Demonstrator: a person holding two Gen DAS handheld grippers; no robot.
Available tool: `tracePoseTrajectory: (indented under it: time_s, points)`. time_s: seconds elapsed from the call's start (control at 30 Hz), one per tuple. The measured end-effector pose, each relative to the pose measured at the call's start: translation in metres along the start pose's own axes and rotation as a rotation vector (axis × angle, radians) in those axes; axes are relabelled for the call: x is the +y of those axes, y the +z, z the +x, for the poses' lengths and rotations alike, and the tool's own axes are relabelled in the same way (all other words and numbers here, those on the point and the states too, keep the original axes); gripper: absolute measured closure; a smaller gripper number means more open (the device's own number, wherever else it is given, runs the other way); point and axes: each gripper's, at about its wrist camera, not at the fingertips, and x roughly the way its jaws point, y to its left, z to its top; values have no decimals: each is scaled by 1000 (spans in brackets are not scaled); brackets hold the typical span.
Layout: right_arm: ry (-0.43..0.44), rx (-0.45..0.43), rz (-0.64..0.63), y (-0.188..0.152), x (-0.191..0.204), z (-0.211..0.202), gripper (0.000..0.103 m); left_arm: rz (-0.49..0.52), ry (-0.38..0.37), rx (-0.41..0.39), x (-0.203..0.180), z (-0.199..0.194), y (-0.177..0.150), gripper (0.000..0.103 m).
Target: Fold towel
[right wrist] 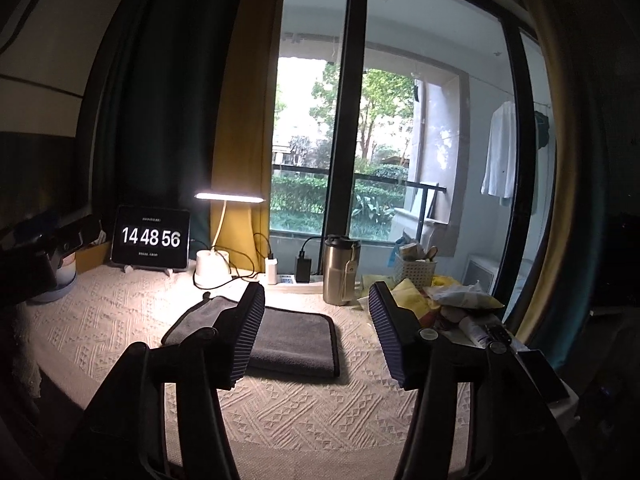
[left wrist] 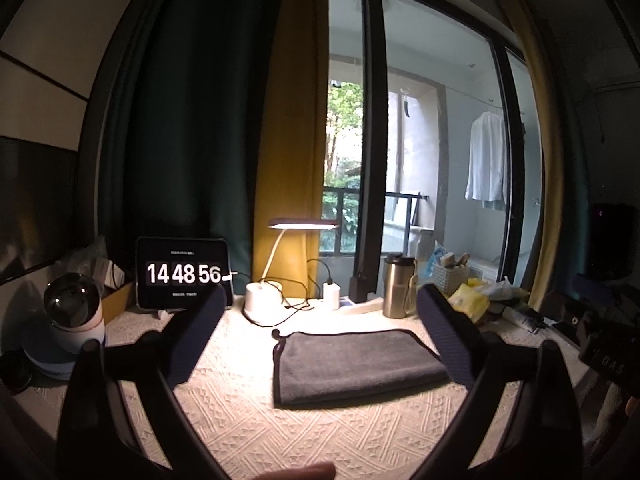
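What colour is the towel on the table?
Dark grey with a darker stitched border, the towel shows best in the left wrist view.

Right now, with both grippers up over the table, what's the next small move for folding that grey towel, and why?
Probably lower the left gripper to the towel and pinch its left edge. The towel lies flat on the tablecloth, apparently folded already, and both the left and the right gripper are open and empty, not touching it.

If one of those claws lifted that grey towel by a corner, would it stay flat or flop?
The grey towel would probably flop: it lies in soft folded layers with rounded edges. It looks light, so the layers may fall open. Pushed, it would likely bunch rather than slide, since the woven tablecloth looks textured.
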Motion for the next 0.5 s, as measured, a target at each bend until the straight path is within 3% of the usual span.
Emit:
tracePoseTrajectory:
  time_s: [0.5]
  points:
    - [6,10,0,-3,3,0,45,-3,5,7,1,-1,0,5]
